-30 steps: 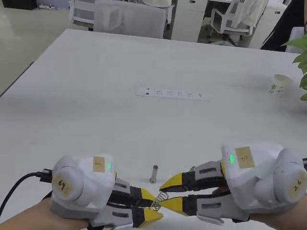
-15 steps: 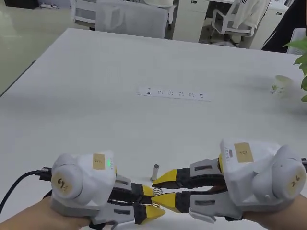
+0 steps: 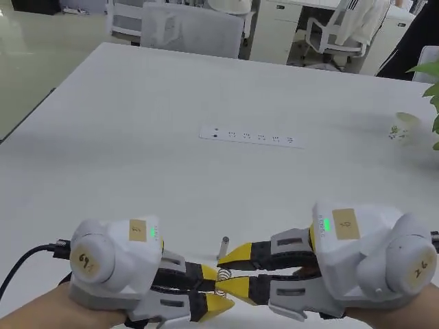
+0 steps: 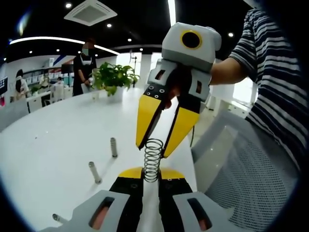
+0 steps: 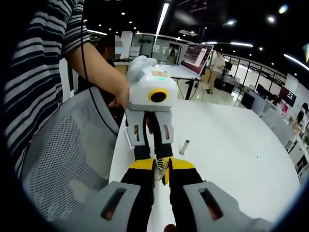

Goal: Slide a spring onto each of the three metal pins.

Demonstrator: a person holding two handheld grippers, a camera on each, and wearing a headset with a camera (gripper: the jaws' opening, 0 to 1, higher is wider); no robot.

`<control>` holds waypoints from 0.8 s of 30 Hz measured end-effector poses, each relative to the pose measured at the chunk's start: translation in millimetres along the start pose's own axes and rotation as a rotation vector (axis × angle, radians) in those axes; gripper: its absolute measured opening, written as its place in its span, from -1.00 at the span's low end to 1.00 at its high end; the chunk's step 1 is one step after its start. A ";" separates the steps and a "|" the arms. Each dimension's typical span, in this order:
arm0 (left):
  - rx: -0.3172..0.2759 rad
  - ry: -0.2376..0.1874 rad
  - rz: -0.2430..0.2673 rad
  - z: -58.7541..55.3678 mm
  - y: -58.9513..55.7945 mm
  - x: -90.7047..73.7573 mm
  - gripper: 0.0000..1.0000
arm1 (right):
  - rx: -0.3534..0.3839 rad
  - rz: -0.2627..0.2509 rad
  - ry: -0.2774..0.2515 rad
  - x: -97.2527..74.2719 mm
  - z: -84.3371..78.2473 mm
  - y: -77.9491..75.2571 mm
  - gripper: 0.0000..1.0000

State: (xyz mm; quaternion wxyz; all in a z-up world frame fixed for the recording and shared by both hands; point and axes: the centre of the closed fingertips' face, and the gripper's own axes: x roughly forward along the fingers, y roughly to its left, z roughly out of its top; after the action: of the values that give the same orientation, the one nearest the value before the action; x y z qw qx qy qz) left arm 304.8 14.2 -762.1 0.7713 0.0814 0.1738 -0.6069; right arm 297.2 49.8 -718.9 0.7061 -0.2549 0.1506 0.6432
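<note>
A small steel spring [image 3: 223, 275] hangs just above the white table [image 3: 137, 137], caught between the two grippers' yellow tips. My left gripper [image 3: 214, 289] comes in from the lower left and is shut on one end of the spring [image 4: 153, 159]. From the right, my right gripper [image 3: 221, 274] is shut on the other end [image 5: 158, 170]. One metal pin [image 3: 225, 245] stands upright just beyond the tips. In the left gripper view the right gripper [image 4: 153, 149] pinches the spring's top, two pins [image 4: 114, 147] [image 4: 94, 172] stand to the left, and a third [image 4: 58, 218] lies lower left.
A white power strip [image 3: 251, 136] lies across the middle of the table. A paper cup [image 3: 399, 127] and plant leaves [image 3: 432, 96] are at the far right. Office chairs [image 3: 192, 31] stand behind the far edge. A black cable [image 3: 27, 264] trails from the left gripper.
The right gripper's jaws, wide open a second ago, have moved left and shut on the spring held in the left gripper. Both grippers edged slightly closer together.
</note>
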 end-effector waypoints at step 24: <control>-0.118 0.009 0.138 -24.5 25.1 -36.8 -0.42 | -0.020 -0.063 0.035 -2.6 -12.1 -16.9 -0.84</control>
State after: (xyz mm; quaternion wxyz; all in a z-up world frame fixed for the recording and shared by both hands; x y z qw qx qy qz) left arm 317.4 62.1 -773.5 0.8139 0.0504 0.2069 -0.5406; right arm 314.9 40.3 -724.7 0.7208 -0.2778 0.1481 0.6176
